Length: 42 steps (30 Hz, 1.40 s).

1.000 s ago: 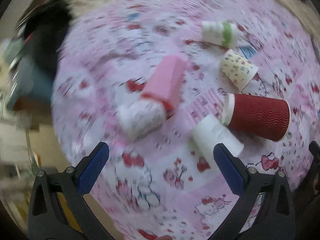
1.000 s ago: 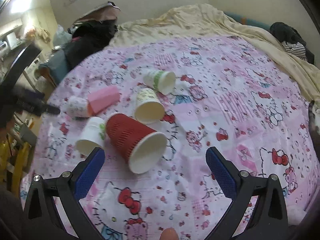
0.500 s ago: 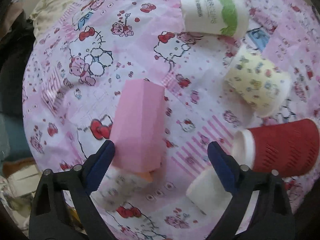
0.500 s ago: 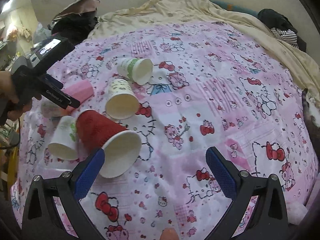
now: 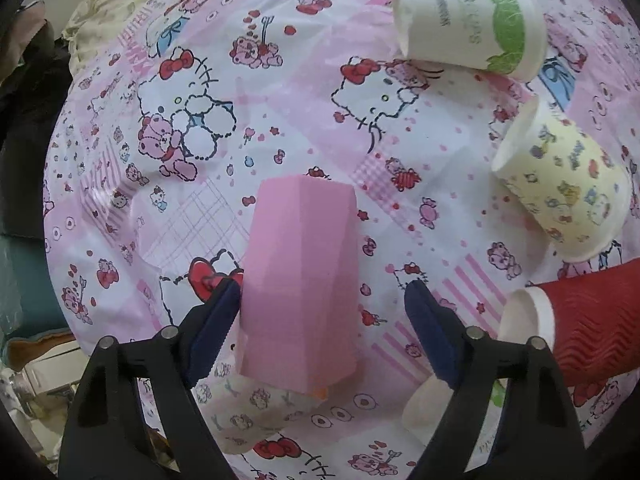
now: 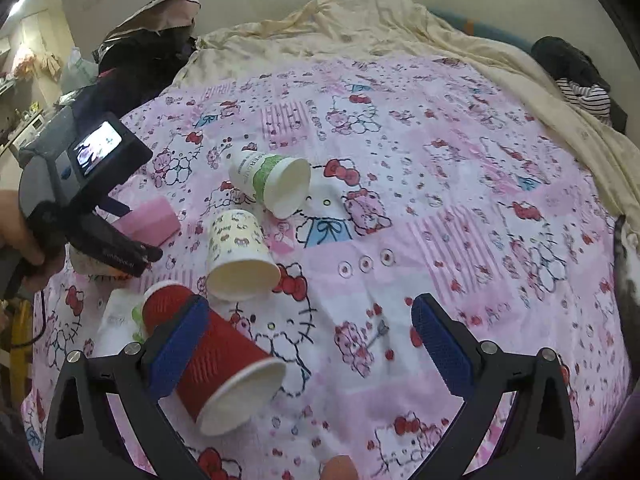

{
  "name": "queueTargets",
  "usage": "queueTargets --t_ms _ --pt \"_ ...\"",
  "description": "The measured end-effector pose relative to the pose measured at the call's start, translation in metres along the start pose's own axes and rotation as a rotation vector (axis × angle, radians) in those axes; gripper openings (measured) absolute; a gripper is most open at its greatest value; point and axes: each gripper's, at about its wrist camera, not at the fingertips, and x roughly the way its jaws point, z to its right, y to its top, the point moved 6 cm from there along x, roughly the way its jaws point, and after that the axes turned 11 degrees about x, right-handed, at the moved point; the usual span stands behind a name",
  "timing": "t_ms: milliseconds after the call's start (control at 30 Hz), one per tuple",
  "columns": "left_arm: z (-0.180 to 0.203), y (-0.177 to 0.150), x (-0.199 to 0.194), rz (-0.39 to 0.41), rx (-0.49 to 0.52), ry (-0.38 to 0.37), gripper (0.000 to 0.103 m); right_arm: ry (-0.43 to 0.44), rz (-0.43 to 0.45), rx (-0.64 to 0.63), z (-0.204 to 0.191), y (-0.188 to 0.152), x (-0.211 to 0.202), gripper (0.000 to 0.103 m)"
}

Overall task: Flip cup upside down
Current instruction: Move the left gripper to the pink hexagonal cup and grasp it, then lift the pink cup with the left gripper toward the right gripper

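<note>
A pink faceted cup point(image 5: 300, 280) lies on its side on the Hello Kitty bedsheet point(image 5: 280, 92), its base pointing away from me. My left gripper point(image 5: 324, 332) is open and straddles it: the left pad touches its side, the right pad stands apart. A patterned white cup point(image 5: 256, 416) lies under the pink cup's near end. In the right wrist view the pink cup point(image 6: 150, 220) shows beside the left gripper's body point(image 6: 80, 196). My right gripper point(image 6: 308, 356) is open and empty, its left finger over a red ribbed cup point(image 6: 216, 360).
Cups lie on their sides: green-banded white point(image 5: 468, 24), yellow patterned point(image 5: 560, 192), red ribbed point(image 5: 580, 328), plain white point(image 5: 436, 408). A cream blanket point(image 6: 360, 24) and dark clothes point(image 6: 148, 40) lie at the bed's far end. A cat's flank point(image 6: 626, 272) is at the right edge.
My left gripper moved forward and down over the pink cup, which now sits between its fingers. My right gripper drifted left, closer to the red cup.
</note>
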Motion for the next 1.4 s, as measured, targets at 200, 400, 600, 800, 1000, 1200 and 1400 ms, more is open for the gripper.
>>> queueTargets --t_ms 200,400,600,800,1000,1200,1400 --pt "-0.006 0.001 0.006 0.005 -0.035 -0.012 0.057 0.037 -0.045 0.010 -0.005 0.008 0.018 0.103" --pt "-0.015 0.007 -0.030 0.105 -0.095 -0.017 0.057 0.045 -0.051 0.009 -0.009 0.010 0.021 0.103" --pt "-0.017 -0.015 -0.094 0.202 -0.233 -0.057 0.057 0.066 -0.023 0.011 -0.009 0.013 0.007 0.103" --pt "0.013 -0.073 -0.138 0.265 -0.390 -0.121 0.057 0.072 -0.017 0.002 -0.003 0.005 -0.011 0.103" --pt "0.056 -0.139 -0.155 0.304 -0.531 -0.171 0.057 0.112 -0.031 0.016 -0.005 -0.012 -0.033 0.103" --pt "0.104 -0.198 -0.155 0.340 -0.648 -0.209 0.057 0.125 -0.034 -0.026 -0.009 -0.044 -0.062 0.103" --pt "0.153 -0.226 -0.147 0.338 -0.658 -0.235 0.057 0.126 -0.064 -0.069 -0.011 -0.088 -0.082 0.103"
